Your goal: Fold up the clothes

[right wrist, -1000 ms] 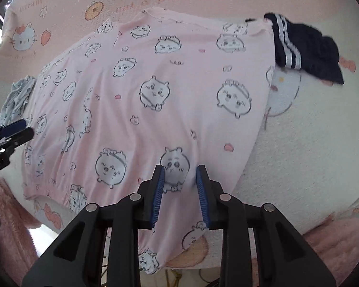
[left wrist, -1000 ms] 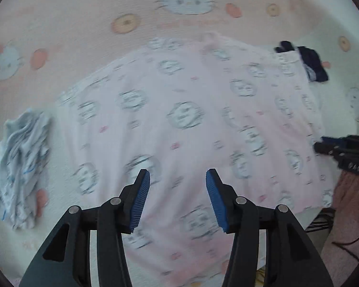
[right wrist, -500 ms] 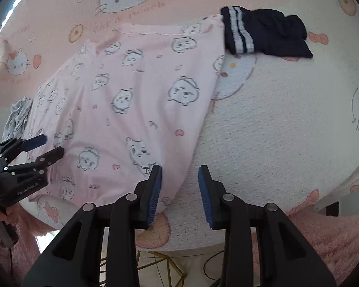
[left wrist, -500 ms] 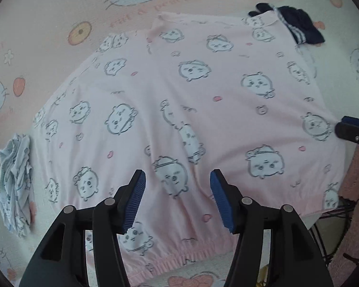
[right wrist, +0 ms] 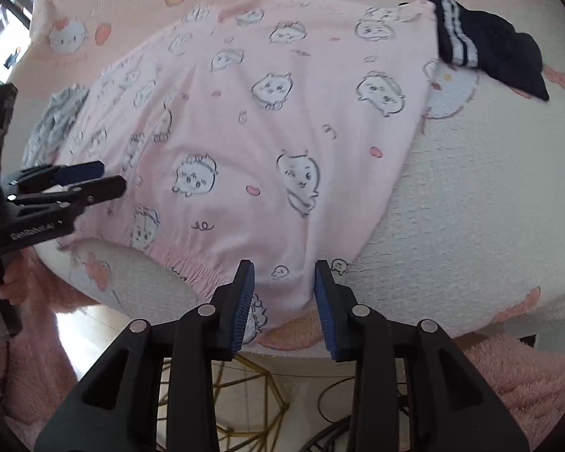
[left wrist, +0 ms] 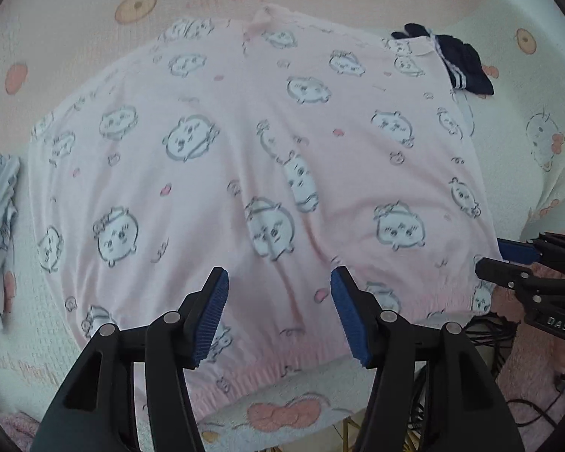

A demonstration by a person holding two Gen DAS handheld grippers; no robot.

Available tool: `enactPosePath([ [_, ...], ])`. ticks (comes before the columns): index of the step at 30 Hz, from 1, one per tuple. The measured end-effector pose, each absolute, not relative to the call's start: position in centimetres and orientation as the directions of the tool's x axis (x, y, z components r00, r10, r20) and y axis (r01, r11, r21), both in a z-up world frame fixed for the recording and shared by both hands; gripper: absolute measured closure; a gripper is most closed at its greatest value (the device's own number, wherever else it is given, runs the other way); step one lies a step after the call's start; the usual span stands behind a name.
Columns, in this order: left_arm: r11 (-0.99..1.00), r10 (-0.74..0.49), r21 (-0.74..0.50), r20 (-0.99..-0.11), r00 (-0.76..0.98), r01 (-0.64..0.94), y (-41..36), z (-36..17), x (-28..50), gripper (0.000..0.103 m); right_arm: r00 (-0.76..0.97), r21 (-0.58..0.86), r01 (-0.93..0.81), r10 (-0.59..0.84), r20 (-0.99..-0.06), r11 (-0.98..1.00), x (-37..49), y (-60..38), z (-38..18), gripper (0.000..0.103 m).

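Pink pajama garment (left wrist: 267,158) lies spread flat on the tabletop (right wrist: 471,226). Left claw (left wrist: 278,316) and right claw (right wrist: 284,293) both gape empty at six o'clock; pinch the elastic hem (left wrist: 282,371) evenly.

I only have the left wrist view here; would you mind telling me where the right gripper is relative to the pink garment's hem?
Observer: The right gripper is open, astride the hem's right corner of the pink garment.
Operator: Thanks. Is there anything under the table edge there?
Observer: Yes, a gold wire frame and dark cables below it.
Operator: And off to its left?
Observer: A window shows at the upper left.
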State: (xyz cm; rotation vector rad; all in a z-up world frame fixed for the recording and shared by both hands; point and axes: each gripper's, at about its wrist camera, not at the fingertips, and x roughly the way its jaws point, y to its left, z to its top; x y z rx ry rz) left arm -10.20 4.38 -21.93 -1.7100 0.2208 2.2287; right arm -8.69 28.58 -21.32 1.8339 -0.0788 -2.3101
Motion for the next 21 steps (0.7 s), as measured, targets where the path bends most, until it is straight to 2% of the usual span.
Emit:
enactPosePath([
  [3, -0.957, 0.047, 0.022, -0.971, -0.233, -0.288, 1.8, -23.2, -9.4, 0.044, -0.204, 0.051, 0.155, -0.083, -0.975, -0.987, -8.2, 26.7, -21.8, 0.070],
  [5, -0.971, 0.049, 0.012, -0.968, -0.246, -0.241, -0.2, -22.5, -8.7, 0.044, -0.198, 0.028, 0.136, -0.055, -0.979, -0.990, -7.8, 26.7, -21.7, 0.070],
  [9, -0.988, 0.008, 0.032, -0.964, -0.264, -0.148, -3.5, -21.4, -7.1, 0.044, -0.251, 0.082, 0.141, -0.116, -0.961, -0.987, -7.6, 26.3, -20.4, 0.070],
  [12, -0.993, 0.032, -0.006, -0.974, -0.225, -0.117, -4.8, -21.9, -5.8, 0.044, -0.231, 0.135, 0.117, -0.160, -0.960, -0.984, -7.4, 26.3, -20.7, 0.070],
  [14, -0.995, -0.025, 0.044, -0.982, -0.189, -0.093, -5.5, -22.8, -4.9, 0.043, -0.216, 0.144, 0.083, -0.159, -0.963, -0.986, -7.1, 26.8, -20.9, 0.069],
  [18, -1.000, -0.001, 0.004, -0.980, -0.198, -0.015, -6.9, -21.9, -4.0, 0.040, -0.187, 0.160, 0.016, -0.161, -0.969, -0.987, -6.6, 28.0, -21.4, 0.069],
  [21, -0.998, 0.059, -0.058, -0.976, -0.211, -0.010, -6.8, -21.2, -3.4, 0.040, -0.242, 0.203, -0.010, -0.195, -0.951, -0.979, -7.1, 29.0, -20.6, 0.069],
])
